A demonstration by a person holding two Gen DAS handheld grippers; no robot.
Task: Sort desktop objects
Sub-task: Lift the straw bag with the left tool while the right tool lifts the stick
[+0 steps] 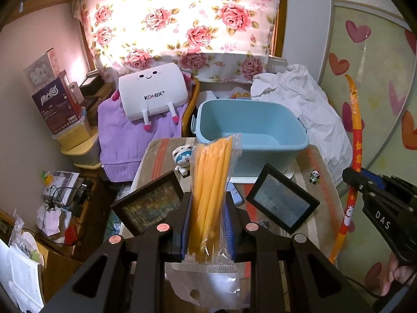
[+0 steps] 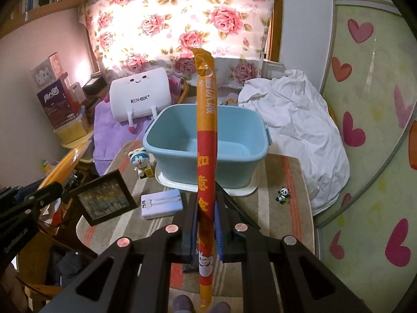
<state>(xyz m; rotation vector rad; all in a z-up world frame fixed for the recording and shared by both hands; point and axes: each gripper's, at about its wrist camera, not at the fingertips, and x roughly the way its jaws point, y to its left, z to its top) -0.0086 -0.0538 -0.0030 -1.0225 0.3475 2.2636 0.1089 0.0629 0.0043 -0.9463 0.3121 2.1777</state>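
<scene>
A: Pack of yellow sticks (image 1: 209, 195), clear wrapper, clamped upright in the left gripper (image 1: 208, 208), pads pressed on both sides, held above the striped table mat (image 1: 161, 146).

B: Right gripper (image 2: 206, 221)?

A: Pinching a long red-orange tube (image 2: 206, 140) with printed characters, upright, its top leaning in front of the blue tub (image 2: 179, 140). Tub sits on a white tray (image 2: 242, 189) at the back of the mat.

B: Rest of the desk?

A: Blue cat figure (image 2: 139, 160) just left of the tub. Framed picture (image 2: 104, 200) at the left edge, second dark frame (image 1: 282, 199) on the right in the left view. White power bank (image 2: 161, 203) lies flat in front of the tray. Small panda (image 2: 283, 195) right, apart from everything.
</scene>
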